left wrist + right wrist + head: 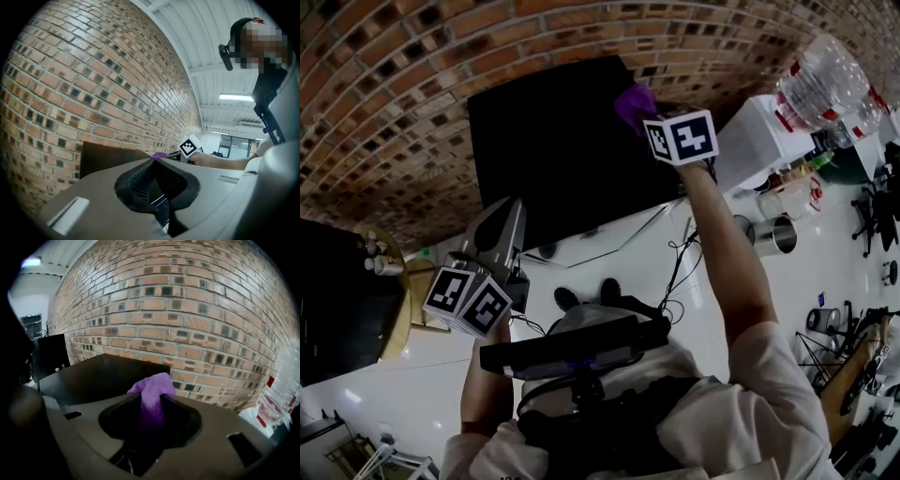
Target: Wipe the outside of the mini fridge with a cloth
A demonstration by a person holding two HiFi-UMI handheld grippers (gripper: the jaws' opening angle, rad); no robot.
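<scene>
- The purple cloth (152, 389) is sitting pinched in the right tool (152, 403), whose jaws are standing partway apart and pressing on it, with a tuft poking past the tips.
- The cloth is hanging over the far right corner of the black mini fridge (558, 141), which is standing against the brick wall (441, 56); I cannot tell whether the cloth is touching the fridge.
- The left tool (154, 165) is hovering by the fridge's lower left, jaws fully together, gripping nothing.
- Only the head view is showing a metal bin (776, 234) on the floor (609, 267); its contents are not showing.
- A clear water bottle (820, 80) is sitting upside down on a white dispenser (750, 141).
</scene>
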